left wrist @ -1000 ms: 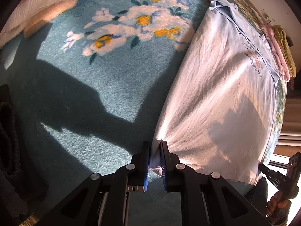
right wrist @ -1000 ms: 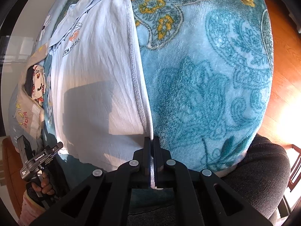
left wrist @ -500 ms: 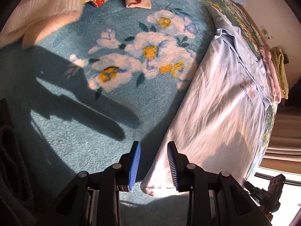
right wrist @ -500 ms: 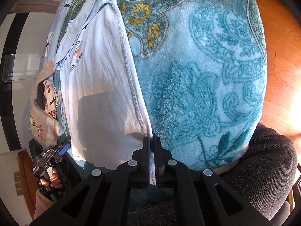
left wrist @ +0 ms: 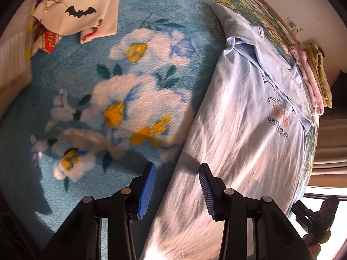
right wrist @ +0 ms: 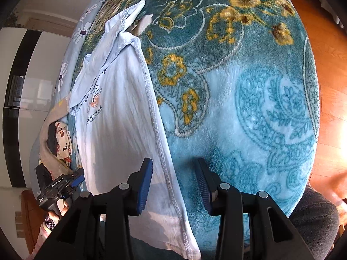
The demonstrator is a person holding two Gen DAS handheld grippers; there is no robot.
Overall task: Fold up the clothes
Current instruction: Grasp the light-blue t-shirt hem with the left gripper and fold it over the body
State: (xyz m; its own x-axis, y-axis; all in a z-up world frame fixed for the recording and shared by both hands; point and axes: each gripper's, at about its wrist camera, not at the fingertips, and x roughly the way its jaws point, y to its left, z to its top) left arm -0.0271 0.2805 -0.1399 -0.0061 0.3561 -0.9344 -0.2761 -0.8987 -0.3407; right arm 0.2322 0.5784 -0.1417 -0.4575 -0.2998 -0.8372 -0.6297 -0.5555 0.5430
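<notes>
- Left wrist view: pale blue T-shirt [left wrist: 245,130] lies flat, printed front up, on the teal flowered blanket [left wrist: 91,130] of a bed. It forms a long narrow strip, so the sides look already folded in; this is a judgement.
- Left gripper [left wrist: 176,189]: jaws apart, holding nothing, straddling the shirt's near left edge.
- Right gripper [right wrist: 173,187]: jaws apart, empty, over the stitched right edge of the same shirt, near its hem.
- Done, apparently: shirt spread, smoothed, narrowed lengthwise.
- Left to do, apparently: the crosswise fold, hem toward collar, then setting it aside.
- Pink and yellow-green folded cloths [left wrist: 312,75]: at the far bed edge, beyond the shirt's collar; likely finished items.
- Cream bat-print garment [left wrist: 76,15]: crumpled at the far left, well apart from the shirt, not yet folded.
</notes>
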